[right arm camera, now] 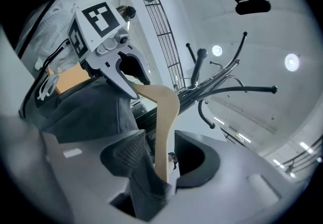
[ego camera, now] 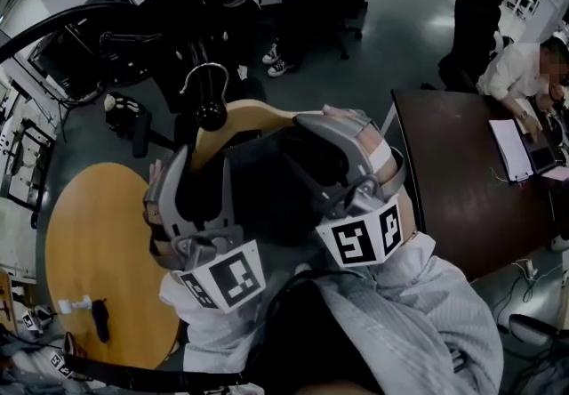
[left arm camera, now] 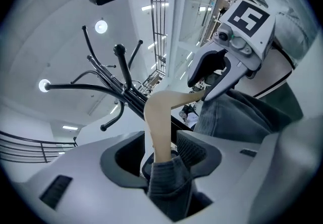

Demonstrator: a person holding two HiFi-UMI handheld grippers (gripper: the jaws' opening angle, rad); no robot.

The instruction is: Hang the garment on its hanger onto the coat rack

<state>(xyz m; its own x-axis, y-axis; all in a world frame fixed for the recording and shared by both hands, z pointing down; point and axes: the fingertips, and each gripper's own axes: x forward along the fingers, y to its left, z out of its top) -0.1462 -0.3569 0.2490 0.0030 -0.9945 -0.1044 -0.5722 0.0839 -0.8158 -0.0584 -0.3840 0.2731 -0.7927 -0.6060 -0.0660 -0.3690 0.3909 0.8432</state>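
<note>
Both tongs are held raised side by side, jaws pointing up toward the coat rack. The left gripper straddles the left arm of the wooden hanger and the right gripper straddles its right arm, with the person's pale sleeves bent close beneath them. Each pair of jaws stands wide, with a hanger arm and a fold of the dark garment between the pads, but a gap shows beside the wood, so neither clamps it. The metal hook lies just beside the rack's pole, above a black knobbed peg; whether it bears on the rack cannot be told.
</note>
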